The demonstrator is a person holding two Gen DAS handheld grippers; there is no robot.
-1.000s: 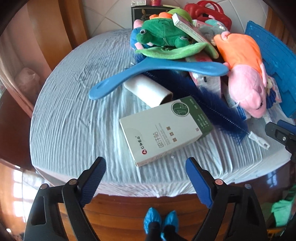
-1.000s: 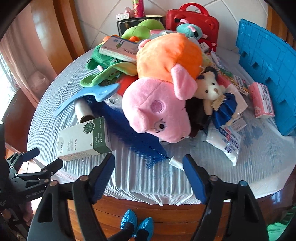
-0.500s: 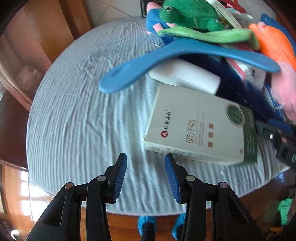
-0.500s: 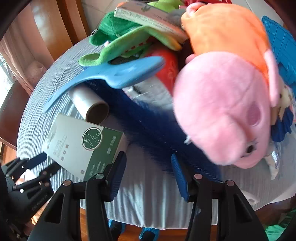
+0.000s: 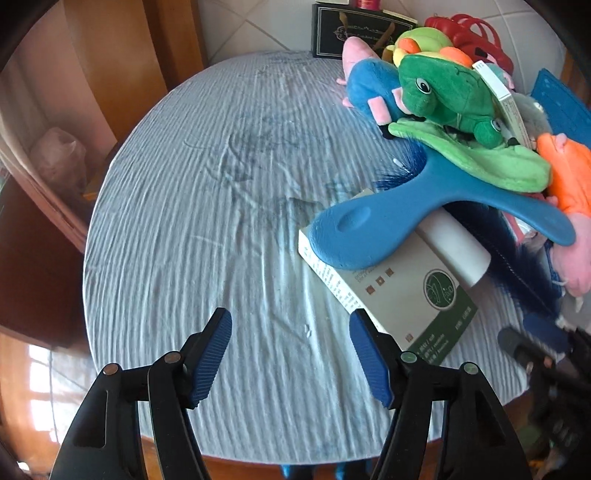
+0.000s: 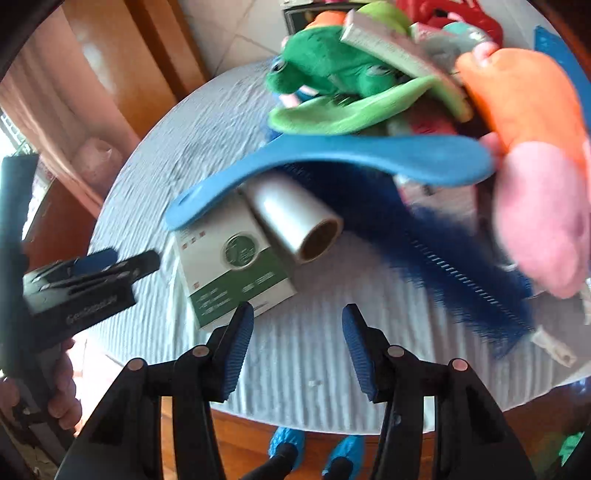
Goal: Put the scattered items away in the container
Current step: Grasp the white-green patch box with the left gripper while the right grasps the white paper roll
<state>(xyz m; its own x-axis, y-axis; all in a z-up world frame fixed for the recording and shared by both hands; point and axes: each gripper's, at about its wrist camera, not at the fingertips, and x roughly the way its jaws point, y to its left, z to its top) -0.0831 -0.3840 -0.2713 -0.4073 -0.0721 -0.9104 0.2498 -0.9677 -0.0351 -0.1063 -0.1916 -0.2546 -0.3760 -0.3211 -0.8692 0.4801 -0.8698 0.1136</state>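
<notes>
A white and green box (image 5: 399, 295) lies on the blue-grey tablecloth (image 5: 221, 184), partly under a blue plastic hanger-shaped piece (image 5: 388, 221) and a white roll (image 5: 458, 247). My left gripper (image 5: 291, 343) hovers just left of the box's near corner; its jaws are opening with nothing between them. My right gripper (image 6: 297, 332) stands open and empty in front of the box (image 6: 236, 273) and the roll (image 6: 295, 221). A green frog plush (image 6: 325, 70) and an orange and pink pig plush (image 6: 535, 184) lie piled behind. The blue container (image 5: 561, 99) shows at the far right.
A dark blue bristly brush (image 6: 461, 266) stretches to the right along the cloth. A black box (image 5: 354, 33) and a red bag (image 5: 472, 33) stand at the back. The left gripper (image 6: 110, 262), held by a hand, shows at the left edge of the right wrist view. The table edge is close below both grippers.
Both grippers have swung left across the table, so the box is now nearer and the pig sits at the right edge. The left jaws narrowed, then widened again; the right jaws narrowed.
</notes>
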